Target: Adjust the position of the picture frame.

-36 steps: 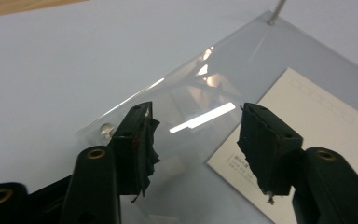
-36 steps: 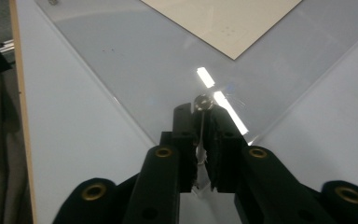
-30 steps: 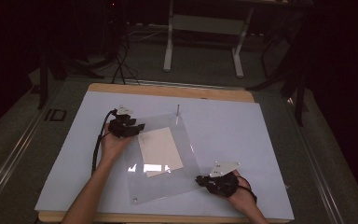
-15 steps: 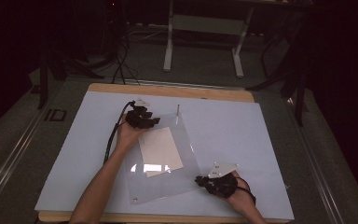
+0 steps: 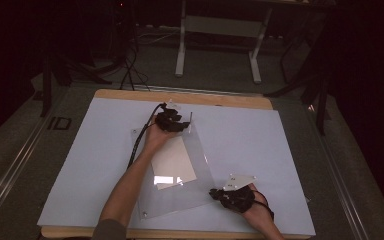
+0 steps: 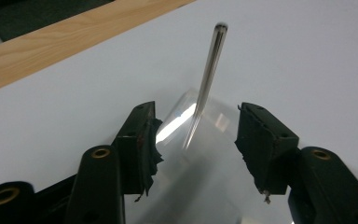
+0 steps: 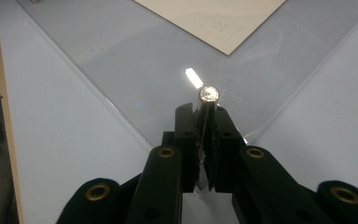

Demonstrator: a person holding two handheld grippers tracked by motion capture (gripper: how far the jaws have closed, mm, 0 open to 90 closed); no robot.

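Note:
A clear plastic sheet lies askew on the white table top, with a cream paper inside its outline. At the sheet's far corner a thin metal pin stands upright. My left gripper is open, one jaw on each side of the pin's base without touching it; in the high view the left gripper sits at that corner. My right gripper is shut on another upright metal pin at the sheet's near right corner, where the high view shows the right gripper.
The table's wooden edge runs along the far side, close to the left gripper. A black cable trails from the left gripper across the table. A small fitting marks the sheet's near left corner. A metal stand is on the floor beyond.
My left hand has moved from the sheet's left side to its far corner, bringing the gripper up to the upright pin. The right hand and its gripper have stayed put.

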